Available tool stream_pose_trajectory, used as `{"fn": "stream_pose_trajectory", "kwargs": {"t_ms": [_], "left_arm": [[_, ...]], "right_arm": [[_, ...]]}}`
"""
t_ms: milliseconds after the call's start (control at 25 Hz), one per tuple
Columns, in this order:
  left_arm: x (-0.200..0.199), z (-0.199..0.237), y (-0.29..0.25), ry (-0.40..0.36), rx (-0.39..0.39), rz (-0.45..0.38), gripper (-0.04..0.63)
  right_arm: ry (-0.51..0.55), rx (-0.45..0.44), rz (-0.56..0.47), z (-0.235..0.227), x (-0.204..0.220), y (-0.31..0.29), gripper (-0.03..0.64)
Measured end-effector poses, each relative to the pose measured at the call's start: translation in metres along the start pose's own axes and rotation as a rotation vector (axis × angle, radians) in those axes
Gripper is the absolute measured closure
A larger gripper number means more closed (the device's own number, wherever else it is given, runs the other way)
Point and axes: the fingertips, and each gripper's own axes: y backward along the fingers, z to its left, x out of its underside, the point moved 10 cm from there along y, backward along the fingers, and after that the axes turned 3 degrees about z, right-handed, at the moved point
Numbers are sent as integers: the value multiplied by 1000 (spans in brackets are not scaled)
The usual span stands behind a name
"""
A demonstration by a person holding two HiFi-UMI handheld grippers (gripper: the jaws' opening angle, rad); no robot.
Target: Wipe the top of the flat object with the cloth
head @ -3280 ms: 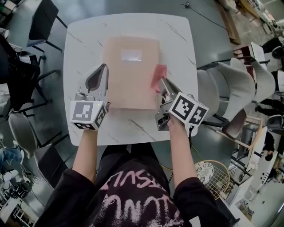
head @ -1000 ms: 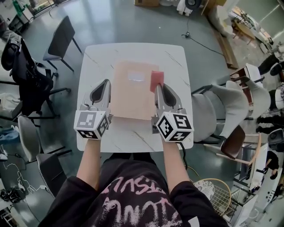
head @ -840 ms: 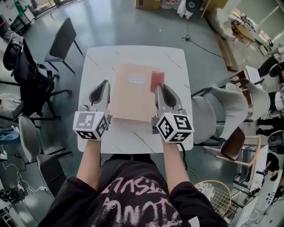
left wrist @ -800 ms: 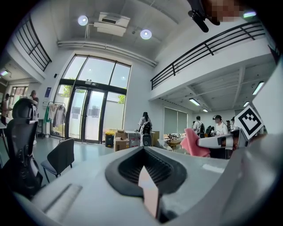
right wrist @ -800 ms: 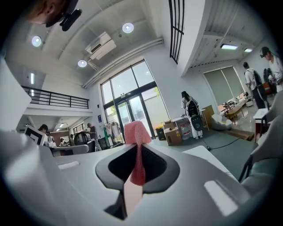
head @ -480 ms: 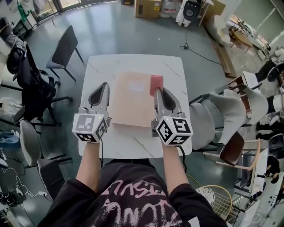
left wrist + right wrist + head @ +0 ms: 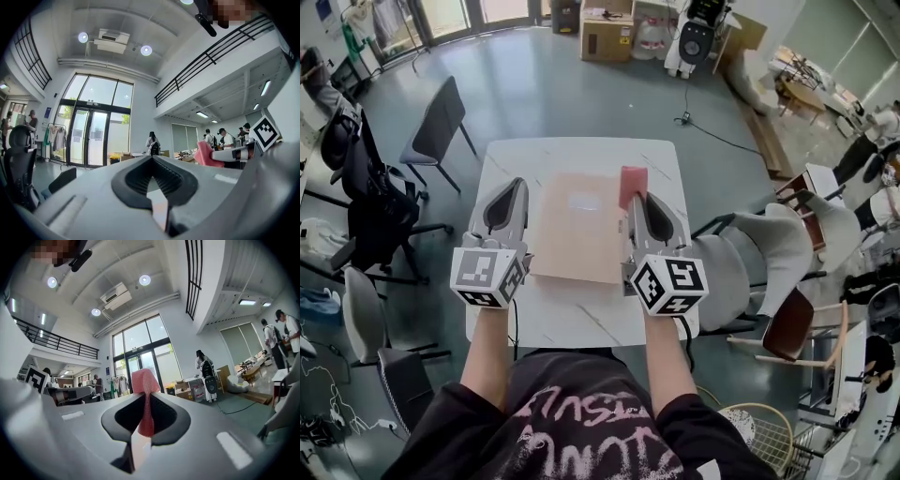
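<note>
A flat tan object [image 7: 578,226] with a pale label lies on the white marble table [image 7: 577,319]. My right gripper [image 7: 636,198] is held in the air over its right edge, shut on a pink cloth [image 7: 633,178] that sticks up past the jaws. In the right gripper view the cloth [image 7: 145,380] is pinched between the closed jaws. My left gripper [image 7: 517,183] hovers over the object's left edge, shut with nothing in it. Both gripper views look level across the room. From the left gripper view the cloth [image 7: 206,154] shows at the right.
Dark chairs [image 7: 441,117] stand left of the table and pale chairs [image 7: 769,248] to its right. Boxes and gear [image 7: 609,36] sit on the floor beyond. People stand far off in the hall [image 7: 204,366].
Both grippers have risen from the table and now point level. The cloth, earlier low on the object's right side, hangs in the shut right gripper by the far right corner.
</note>
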Motion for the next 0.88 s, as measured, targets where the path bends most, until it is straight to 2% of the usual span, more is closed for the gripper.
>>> {"fn": "stream_pose_trajectory", "kwargs": {"t_ms": [520, 880], "left_arm": [[-16, -1, 8, -14, -10, -27, 595], [-14, 3, 7, -3, -14, -23, 595]], "right_arm": [[44, 4, -30, 7, -19, 3, 566], [59, 4, -10, 13, -19, -4, 566]]}}
